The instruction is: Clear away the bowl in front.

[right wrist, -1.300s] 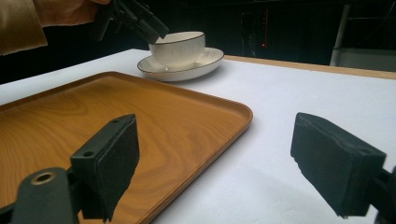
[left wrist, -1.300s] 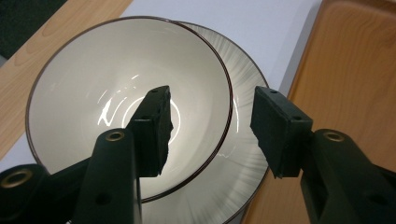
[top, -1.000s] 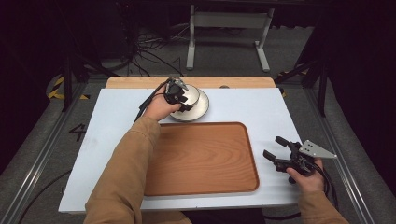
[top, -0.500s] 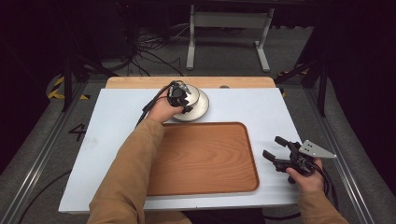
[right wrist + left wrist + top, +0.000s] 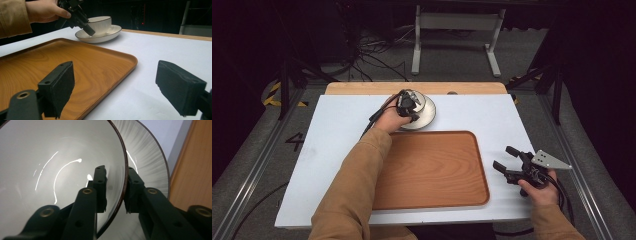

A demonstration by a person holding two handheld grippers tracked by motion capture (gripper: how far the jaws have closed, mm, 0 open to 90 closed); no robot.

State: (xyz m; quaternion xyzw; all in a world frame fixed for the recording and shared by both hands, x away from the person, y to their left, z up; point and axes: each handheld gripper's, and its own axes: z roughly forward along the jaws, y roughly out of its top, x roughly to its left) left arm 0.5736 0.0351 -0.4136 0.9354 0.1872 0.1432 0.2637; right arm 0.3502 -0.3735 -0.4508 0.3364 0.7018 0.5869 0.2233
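A white cup with a dark rim stands on a matching saucer at the back middle of the table. My left gripper is shut on the cup's rim. In the left gripper view one jaw is inside the cup and the other is outside, over the saucer, with my left gripper pinching the wall. My right gripper hovers open and holds nothing at the front right, beside the wooden tray. The right gripper view shows my right gripper, the tray and the cup far off.
The bare wooden tray lies in the middle front of the white table top. A wooden strip runs along the table's back edge. Metal stand legs and cables lie on the floor behind.
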